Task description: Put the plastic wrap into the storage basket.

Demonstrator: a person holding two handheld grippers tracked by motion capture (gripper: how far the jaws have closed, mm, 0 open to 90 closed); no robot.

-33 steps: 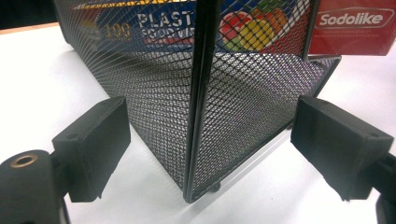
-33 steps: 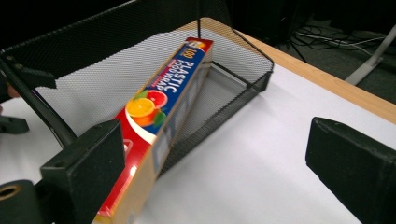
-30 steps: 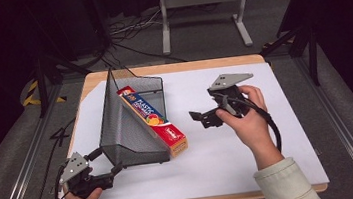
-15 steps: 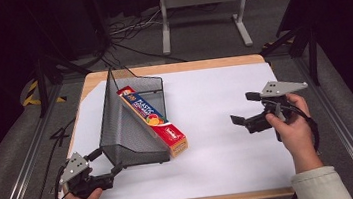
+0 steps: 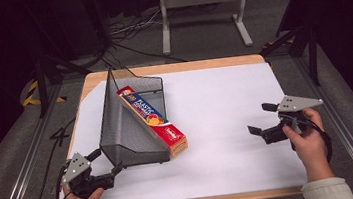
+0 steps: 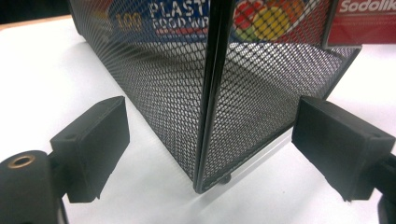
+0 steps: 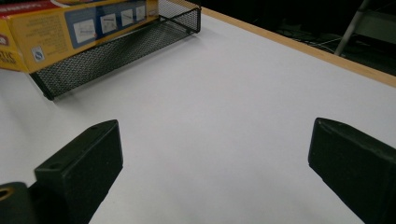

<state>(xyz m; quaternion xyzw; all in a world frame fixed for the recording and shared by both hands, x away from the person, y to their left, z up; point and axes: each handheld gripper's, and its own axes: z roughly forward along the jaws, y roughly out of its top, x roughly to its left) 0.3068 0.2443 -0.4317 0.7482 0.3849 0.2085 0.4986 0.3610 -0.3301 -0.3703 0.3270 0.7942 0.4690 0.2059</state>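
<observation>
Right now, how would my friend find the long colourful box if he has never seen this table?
Start at the white table, then find the black mesh holder on its left half. The food wrap box leans inside it, one end poking out the front. It is the one bright thing there: blue, yellow and red, with fruit pictures.

The high view looks forward and down on my desk [image 5: 227,124] from above my side. The camera on my left hand-held gripper [image 5: 102,167] sits very close to the mesh rack's [image 6: 187,93] near corner. My right gripper's view looks low across the desk toward the rack [image 7: 116,44], which all views share.
</observation>
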